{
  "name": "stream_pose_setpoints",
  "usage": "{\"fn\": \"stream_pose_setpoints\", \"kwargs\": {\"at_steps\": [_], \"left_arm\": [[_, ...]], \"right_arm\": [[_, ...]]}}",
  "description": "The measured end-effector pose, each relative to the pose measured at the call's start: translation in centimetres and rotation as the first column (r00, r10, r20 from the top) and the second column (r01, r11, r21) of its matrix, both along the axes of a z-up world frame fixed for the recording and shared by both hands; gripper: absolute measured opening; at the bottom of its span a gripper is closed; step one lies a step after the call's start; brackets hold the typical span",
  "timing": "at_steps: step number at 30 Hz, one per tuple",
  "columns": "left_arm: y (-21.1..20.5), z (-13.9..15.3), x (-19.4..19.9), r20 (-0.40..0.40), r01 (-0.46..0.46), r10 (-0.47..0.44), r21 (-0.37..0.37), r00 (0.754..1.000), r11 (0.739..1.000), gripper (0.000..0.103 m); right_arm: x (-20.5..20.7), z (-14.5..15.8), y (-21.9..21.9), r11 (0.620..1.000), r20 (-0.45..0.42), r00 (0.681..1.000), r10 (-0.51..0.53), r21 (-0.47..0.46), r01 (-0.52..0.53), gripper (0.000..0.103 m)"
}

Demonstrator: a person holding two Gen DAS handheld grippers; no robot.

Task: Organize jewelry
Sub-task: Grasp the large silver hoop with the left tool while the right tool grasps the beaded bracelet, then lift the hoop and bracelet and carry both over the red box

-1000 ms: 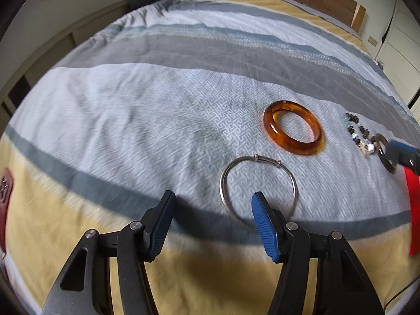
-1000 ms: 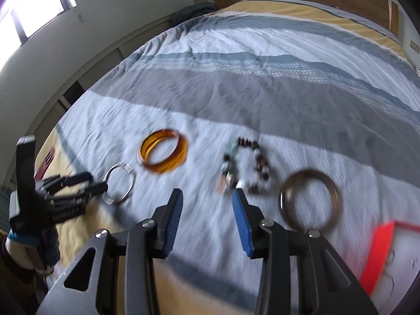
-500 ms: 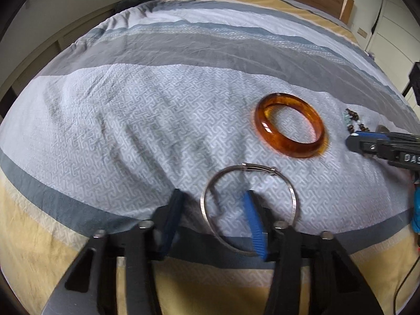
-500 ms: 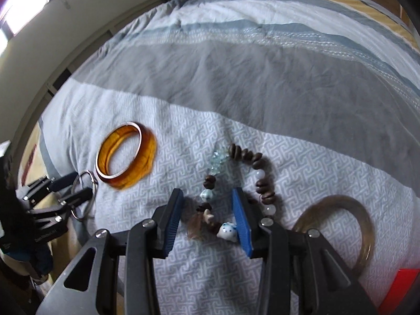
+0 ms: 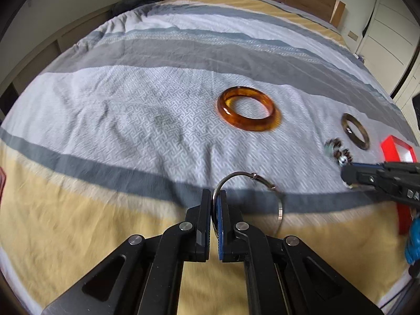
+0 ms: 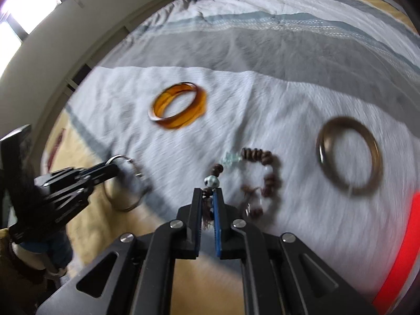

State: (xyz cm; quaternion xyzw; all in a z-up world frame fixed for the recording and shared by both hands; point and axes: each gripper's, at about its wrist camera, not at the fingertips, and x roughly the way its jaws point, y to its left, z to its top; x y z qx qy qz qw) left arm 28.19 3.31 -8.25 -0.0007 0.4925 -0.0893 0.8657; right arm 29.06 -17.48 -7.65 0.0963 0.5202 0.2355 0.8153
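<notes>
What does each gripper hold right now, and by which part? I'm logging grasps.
Left gripper: the thin silver bangle, pinched on its wire rim at the near-left side. Right gripper: the brown beaded bracelet, pinched at its near-left beads beside the pale charm.

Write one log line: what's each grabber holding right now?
left gripper: shut on silver bangle | right gripper: shut on beaded bracelet

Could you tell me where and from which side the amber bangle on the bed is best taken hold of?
Take the amber bangle by its near rim, one finger inside the hole and one outside, coming down from above. It lies flat on the bedspread with its hole facing up and nothing touching it, so the thick band is probably easiest to pinch across. Both claws are occupied just now.
</notes>
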Motion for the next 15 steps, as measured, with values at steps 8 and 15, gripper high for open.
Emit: {"fn": "stream_pose_setpoints", "kwargs": {"at_steps": [8,15], "left_arm": [[-0.9,4.7,-4.8,0.066,0.018,-0.021,0.045,0.998,0.999,0.004],[-3.4,9.1,-9.4,0.127,0.055,-0.062,0.06,0.99,0.997,0.004]], "right_arm": [[-7.1,5.8,-2.1,0.996,0.08,0.996,-0.033,0.091,0.026,0.007],[-12.8,10.4,-5.1,0.988,0.168,0.982,-0.09,0.139,0.067,0.007]]}}
